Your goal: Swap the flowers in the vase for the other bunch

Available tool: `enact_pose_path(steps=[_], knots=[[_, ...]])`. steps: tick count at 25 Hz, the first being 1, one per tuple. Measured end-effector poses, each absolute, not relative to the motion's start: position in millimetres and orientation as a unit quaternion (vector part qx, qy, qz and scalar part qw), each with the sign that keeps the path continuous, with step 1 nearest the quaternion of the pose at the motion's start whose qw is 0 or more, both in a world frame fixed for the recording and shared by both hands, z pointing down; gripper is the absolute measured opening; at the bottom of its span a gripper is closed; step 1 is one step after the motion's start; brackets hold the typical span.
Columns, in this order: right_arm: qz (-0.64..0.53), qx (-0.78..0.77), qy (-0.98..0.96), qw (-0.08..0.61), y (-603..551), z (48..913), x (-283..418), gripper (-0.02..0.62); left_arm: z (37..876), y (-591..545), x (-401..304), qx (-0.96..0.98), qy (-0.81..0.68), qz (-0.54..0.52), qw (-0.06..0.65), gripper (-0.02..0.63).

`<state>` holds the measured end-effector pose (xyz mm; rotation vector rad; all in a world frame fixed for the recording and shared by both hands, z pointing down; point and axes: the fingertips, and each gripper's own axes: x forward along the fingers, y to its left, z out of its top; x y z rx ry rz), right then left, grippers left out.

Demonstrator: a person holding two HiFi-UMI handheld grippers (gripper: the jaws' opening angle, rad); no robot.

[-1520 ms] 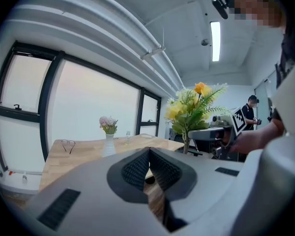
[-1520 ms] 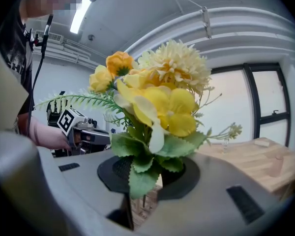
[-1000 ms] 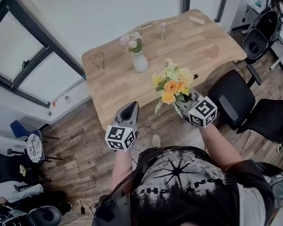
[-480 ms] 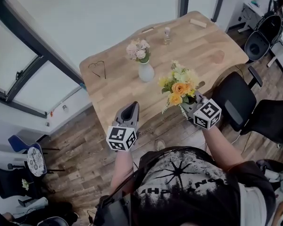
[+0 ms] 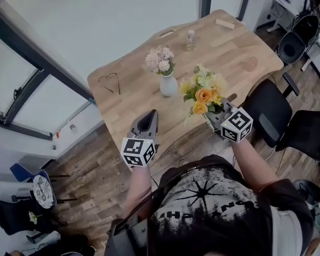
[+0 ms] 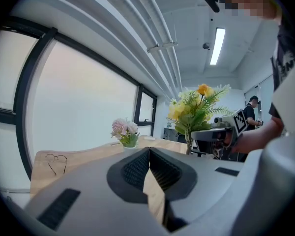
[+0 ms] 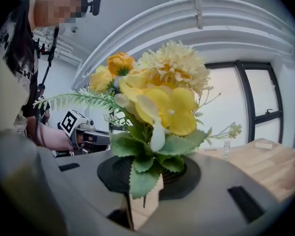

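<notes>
A white vase (image 5: 168, 85) with pink flowers (image 5: 160, 61) stands on the wooden table (image 5: 133, 103); the pink flowers (image 6: 125, 130) also show in the left gripper view. My right gripper (image 5: 217, 114) is shut on the stems of a yellow and orange bunch (image 5: 204, 92), held upright over the table's near edge, right of the vase. In the right gripper view the yellow bunch (image 7: 157, 102) rises from between the jaws. My left gripper (image 5: 148, 122) is shut and empty, at the table's near edge, in front and left of the vase. Its jaws (image 6: 148, 165) meet with nothing between.
Glasses (image 5: 110, 81) lie on the table's left part. A small clear bottle (image 5: 190, 39) and a wooden block (image 5: 224, 24) sit at the far side. Black office chairs (image 5: 272, 113) stand to the right of the table. A window wall runs along the left.
Both grippers have moved forward toward the table; the yellow bunch has come closer to the vase. Neither jaw opening has changed.
</notes>
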<state>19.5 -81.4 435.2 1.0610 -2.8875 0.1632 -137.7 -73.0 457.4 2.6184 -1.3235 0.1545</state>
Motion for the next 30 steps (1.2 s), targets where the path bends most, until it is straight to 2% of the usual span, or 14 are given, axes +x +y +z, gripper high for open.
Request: enact_pose_path(steps=[13,30], knots=[[0.058,0.346,-0.936,0.034,-131.3,440.2,30.6,0.089,468.9,-120.7,-129.5,0.887,-0.445,0.051,0.111,0.015],[0.061,0.292,-0.953,0.052,-236.2,434.9,53.7,0.089,478.9,-199.0,-120.9,0.847,-0.512,0.048,0.135,0.022]])
